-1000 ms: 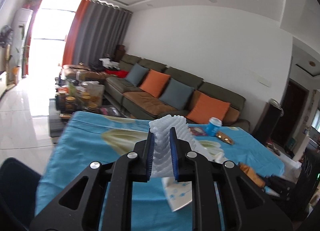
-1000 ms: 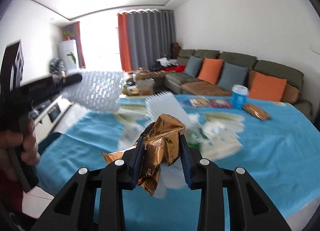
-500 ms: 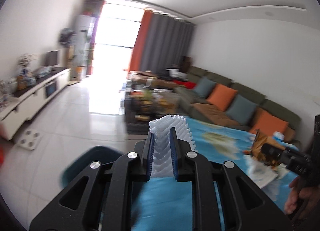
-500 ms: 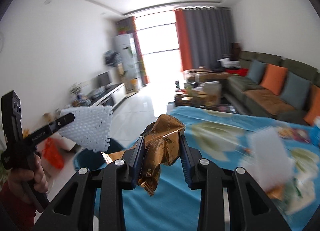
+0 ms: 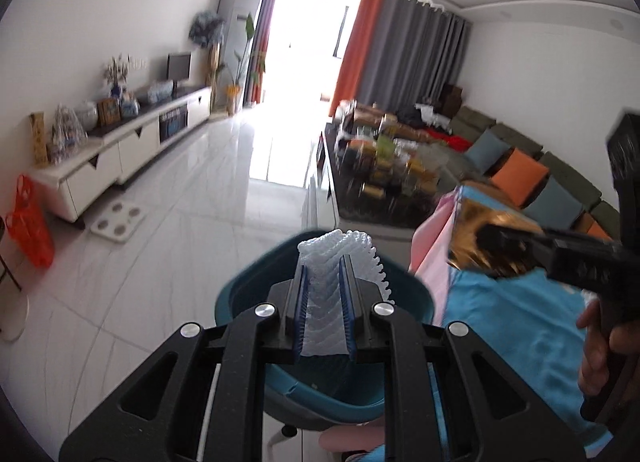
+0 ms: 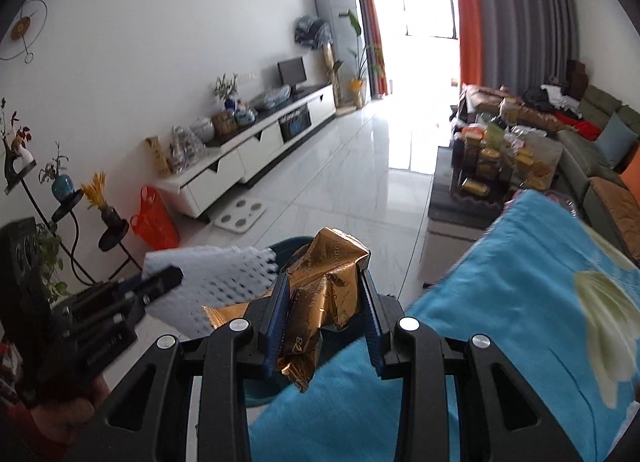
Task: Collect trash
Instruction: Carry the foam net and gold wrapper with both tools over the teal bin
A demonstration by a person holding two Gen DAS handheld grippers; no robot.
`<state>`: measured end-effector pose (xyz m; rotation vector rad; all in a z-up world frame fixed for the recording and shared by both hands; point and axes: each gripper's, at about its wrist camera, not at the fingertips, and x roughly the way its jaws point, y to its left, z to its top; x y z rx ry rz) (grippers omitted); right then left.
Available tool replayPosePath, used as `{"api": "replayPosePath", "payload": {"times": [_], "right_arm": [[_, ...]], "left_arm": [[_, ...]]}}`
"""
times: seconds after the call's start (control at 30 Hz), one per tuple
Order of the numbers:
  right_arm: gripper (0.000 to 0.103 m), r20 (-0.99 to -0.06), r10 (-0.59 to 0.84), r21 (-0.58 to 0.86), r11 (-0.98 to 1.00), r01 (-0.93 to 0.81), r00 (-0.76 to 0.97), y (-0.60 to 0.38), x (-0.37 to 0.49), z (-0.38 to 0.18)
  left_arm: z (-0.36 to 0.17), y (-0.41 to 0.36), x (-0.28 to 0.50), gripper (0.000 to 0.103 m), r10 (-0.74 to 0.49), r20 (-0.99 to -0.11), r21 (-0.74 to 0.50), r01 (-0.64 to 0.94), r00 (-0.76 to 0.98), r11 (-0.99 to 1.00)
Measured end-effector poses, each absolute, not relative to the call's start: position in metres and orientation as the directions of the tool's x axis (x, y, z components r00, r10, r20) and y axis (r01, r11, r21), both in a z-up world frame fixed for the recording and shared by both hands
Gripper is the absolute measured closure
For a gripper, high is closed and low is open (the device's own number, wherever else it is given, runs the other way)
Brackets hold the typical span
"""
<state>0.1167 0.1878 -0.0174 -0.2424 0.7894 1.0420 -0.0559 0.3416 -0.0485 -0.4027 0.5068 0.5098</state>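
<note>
My left gripper (image 5: 323, 274) is shut on a white foam net sleeve (image 5: 326, 302) and holds it above a teal bin (image 5: 248, 294) beside the table. My right gripper (image 6: 325, 282) is shut on a crumpled gold foil wrapper (image 6: 326, 282) over the table's left end. In the right wrist view the left gripper (image 6: 160, 282) with the foam net (image 6: 216, 286) sits to the left, and the teal bin (image 6: 288, 246) shows just behind the wrapper. In the left wrist view the right gripper (image 5: 500, 242) with the gold wrapper (image 5: 476, 222) is to the right.
The table has a blue flowered cloth (image 6: 500, 302). A white TV cabinet (image 6: 256, 146) runs along the left wall, with an orange bag (image 6: 154, 218) and a scale (image 6: 240, 214) on the tiled floor. A cluttered coffee table (image 6: 500, 166) and a sofa (image 6: 608, 150) stand at right.
Both grippers have swung left, away from the table's trash, toward the table's left end. The teal bin has come under the left gripper. Both keep their hold.
</note>
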Motion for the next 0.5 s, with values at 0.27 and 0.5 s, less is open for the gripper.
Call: {"api": "replayPosePath", "payload": {"times": [0.27, 0.5], "right_arm": [[0.071, -0.758, 0.613, 0.163, 0.507, -0.846, 0.221, 0.233, 0.121, -0.045], [0.065, -0.797, 0.566, 0.136, 0.509, -0.85, 0.211, 0.263, 0.119, -0.063]], "left_arm": [[-0.102, 0.359, -0.005, 0.084, 0.234, -0.629, -0.329, -0.526, 0.741, 0.784], [-0.124, 0.357, 0.026, 0.046, 0.287, -0.652, -0.252, -0.558, 0.702, 0.791]]}}
